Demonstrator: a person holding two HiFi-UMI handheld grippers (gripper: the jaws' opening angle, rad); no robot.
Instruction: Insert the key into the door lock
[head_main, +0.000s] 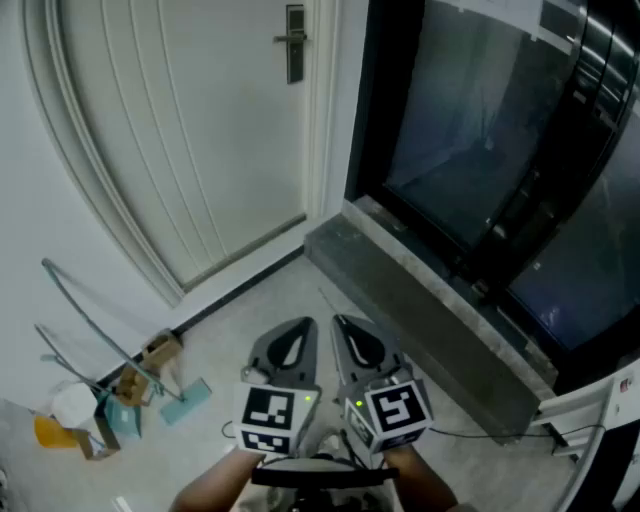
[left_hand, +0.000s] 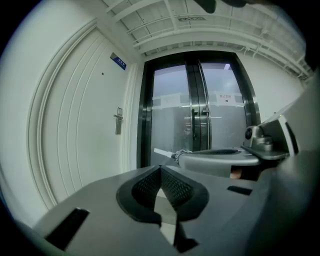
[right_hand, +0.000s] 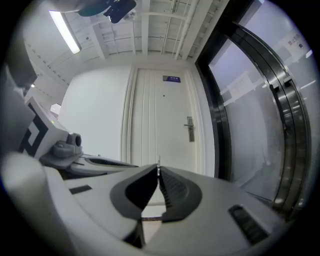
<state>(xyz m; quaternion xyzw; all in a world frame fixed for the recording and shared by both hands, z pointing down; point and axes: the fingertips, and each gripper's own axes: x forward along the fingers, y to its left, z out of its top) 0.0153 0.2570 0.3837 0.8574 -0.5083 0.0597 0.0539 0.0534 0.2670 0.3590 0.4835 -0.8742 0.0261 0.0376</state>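
Grips the key (left_hand: 163, 152) in the right gripper (right_hand: 158, 171), jaws pinched tight on it, the thin blade poking just past the tips and pointing toward the door (head_main: 200, 130). Holds the left gripper (left_hand: 158, 169) alongside, pads pressed together with nothing between them. Carries both low and side by side, tips near each other but apart, above grey floor (head_main: 290, 290).

Stands well back from the door: lock (head_main: 294, 42) high at its right edge, just beside the frame, well apart from the key. Open floor from the tips to the foot of the door.

On the right, a stone sill (head_main: 420, 300) running diagonally below dark glass doors (head_main: 480, 130), near edge close beside the right gripper. On the left, litter (head_main: 120, 410) and a wire frame (head_main: 88, 314) against the wall, well apart from the left gripper.
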